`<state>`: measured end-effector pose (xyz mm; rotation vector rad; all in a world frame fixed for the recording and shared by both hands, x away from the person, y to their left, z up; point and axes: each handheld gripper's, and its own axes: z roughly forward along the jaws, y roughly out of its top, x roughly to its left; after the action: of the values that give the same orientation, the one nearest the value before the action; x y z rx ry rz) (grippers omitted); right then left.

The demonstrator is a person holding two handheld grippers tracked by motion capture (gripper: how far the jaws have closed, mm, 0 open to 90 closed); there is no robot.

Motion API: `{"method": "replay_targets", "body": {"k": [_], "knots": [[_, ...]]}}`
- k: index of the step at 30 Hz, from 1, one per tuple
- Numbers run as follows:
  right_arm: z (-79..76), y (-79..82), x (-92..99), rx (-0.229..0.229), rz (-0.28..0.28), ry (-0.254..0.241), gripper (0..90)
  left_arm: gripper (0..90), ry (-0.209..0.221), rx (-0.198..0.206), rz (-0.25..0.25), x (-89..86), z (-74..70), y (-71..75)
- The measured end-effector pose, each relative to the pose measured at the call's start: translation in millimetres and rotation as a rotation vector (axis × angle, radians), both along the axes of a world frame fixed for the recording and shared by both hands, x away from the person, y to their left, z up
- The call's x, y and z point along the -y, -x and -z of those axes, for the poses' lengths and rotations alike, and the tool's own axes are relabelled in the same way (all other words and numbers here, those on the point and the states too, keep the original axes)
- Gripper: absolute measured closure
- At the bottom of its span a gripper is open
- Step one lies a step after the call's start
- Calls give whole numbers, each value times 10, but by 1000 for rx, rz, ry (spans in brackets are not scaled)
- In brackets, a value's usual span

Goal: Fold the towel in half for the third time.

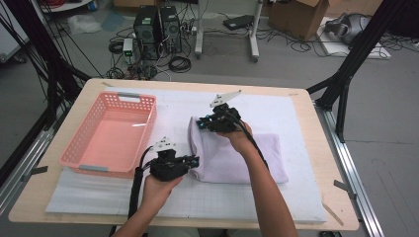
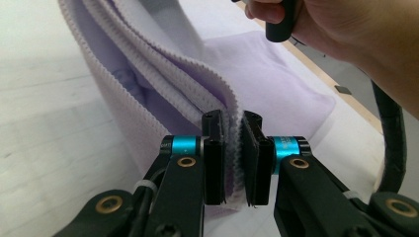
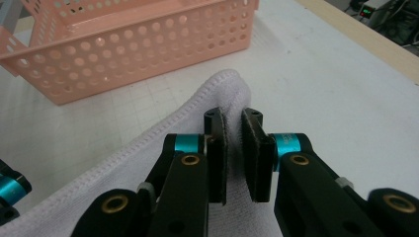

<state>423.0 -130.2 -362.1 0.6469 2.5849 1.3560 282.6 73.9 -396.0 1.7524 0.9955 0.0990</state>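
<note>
Left gripper [image 2: 232, 163]: fingers clenching the towel [image 1: 232, 158] hem.
Right gripper [image 3: 233, 158]: fingers gripping the far corner.
Progress: fold is beginning; basket [image 1: 84, 160] is waiting empty.

High view looks down on the surface [image 1: 306, 148]; both claw cameras sit close, sharing the towel [image 1: 232, 158].

Towel [image 1: 247, 155] on mat [image 1: 296, 192], basket [image 1: 111, 136] to its left.
</note>
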Motion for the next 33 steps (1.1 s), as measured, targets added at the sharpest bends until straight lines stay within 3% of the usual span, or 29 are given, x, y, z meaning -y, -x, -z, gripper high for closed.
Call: {"method": "replay_targets", "body": {"k": [10, 22, 33], "knots": [[-3, 64, 435, 29, 65, -6, 815, 809, -12, -10, 49, 342, -23, -81], [24, 146, 908, 22, 135, -6, 812, 808, -38, -15, 117, 859, -32, -159], [81, 179, 1236, 40, 171, 36, 811, 800, -63, -11, 134, 1177, 38, -206]]}}
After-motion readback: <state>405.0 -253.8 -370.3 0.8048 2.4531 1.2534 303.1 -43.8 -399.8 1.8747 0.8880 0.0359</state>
